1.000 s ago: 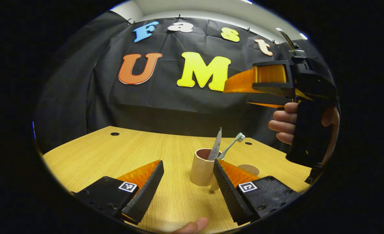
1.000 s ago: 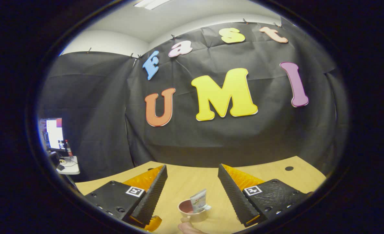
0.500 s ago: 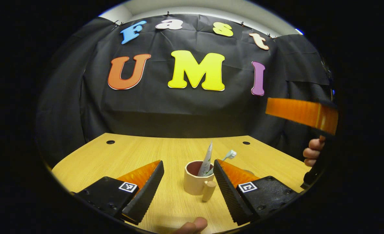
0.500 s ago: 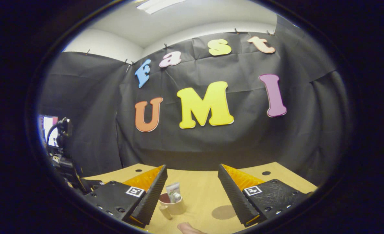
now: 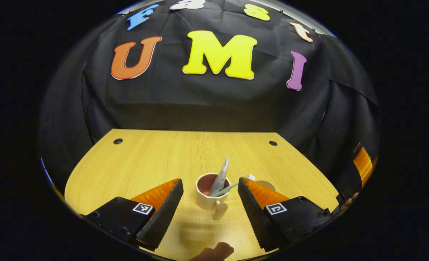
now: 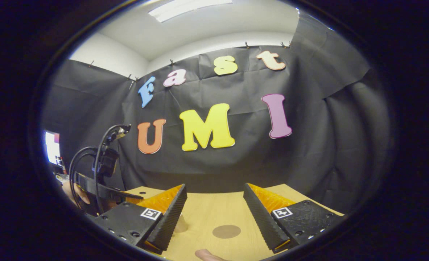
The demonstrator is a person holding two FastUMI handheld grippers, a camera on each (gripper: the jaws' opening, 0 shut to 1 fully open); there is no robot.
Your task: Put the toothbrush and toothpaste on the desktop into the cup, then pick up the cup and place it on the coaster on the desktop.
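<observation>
A beige cup (image 5: 209, 194) with a dark red inside stands on the wooden desk (image 5: 145, 159), its handle (image 5: 219, 210) turned toward me. A toothpaste tube (image 5: 222, 173) and a pale toothbrush (image 5: 236, 183) lean inside it. My left gripper (image 5: 210, 181) is open, and the cup sits ahead in the gap without touching either finger. The round brown coaster (image 5: 267, 184) peeks out behind the right-hand finger. In the right gripper view the coaster (image 6: 226, 231) lies flat ahead of my open right gripper (image 6: 215, 186). The cup's edge (image 6: 181, 224) shows beside the left-hand finger.
The black cloth wall closes off the desk's far side. Two small cable holes (image 5: 118, 141) (image 5: 272, 143) sit near the far corners. The right gripper (image 5: 363, 165) shows at the right edge. The left gripper's body and cables (image 6: 102, 170) stand at the left.
The right gripper has drawn away to the right, and its view has swung off the cup to the coaster. The left gripper's view now looks down on the cup from higher.
</observation>
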